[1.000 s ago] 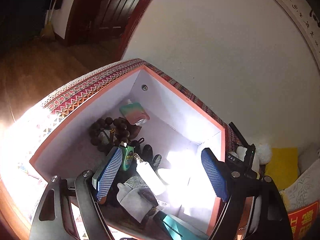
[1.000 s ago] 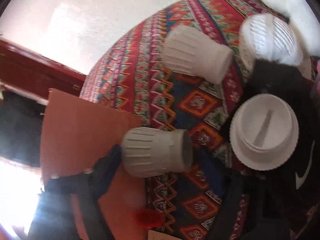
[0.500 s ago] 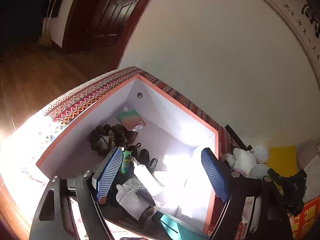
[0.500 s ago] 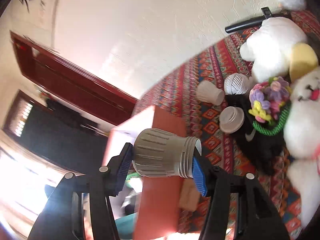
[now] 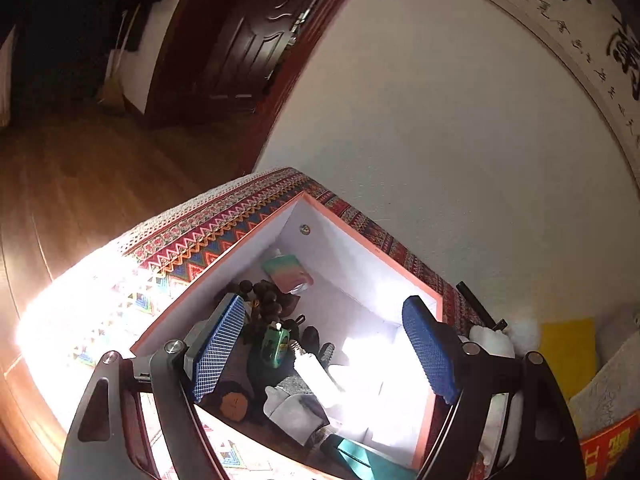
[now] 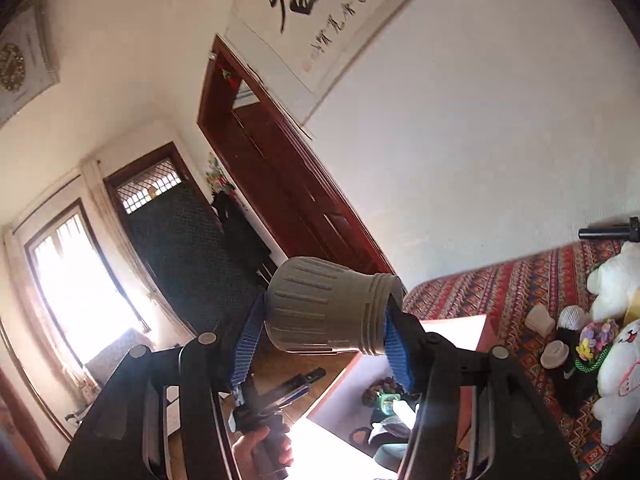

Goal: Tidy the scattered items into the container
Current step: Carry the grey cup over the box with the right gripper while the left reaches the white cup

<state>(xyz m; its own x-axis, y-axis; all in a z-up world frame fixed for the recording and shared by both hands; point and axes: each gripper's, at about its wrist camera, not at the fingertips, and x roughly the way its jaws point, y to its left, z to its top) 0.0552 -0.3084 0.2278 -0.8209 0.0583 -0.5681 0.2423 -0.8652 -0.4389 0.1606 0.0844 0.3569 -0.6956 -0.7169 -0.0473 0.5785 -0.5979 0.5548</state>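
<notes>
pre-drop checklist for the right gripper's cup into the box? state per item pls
1. Grip: right gripper is shut on the ribbed white cup, pads on its two ends. Ok.
2. Cup over the opening: it is raised with the orange box below and to the right; exact alignment over the opening: cannot tell.
3. Landing space: white floor shows by the far wall of the box, though the near part is crowded with beads, a green bottle and a grey glove. Ok.
4. Left gripper is open, empty, and hovers above the box opening, possibly in the drop path. Not ok.
5. Still on the cloth: two cups and a lid. Not ok.
</notes>
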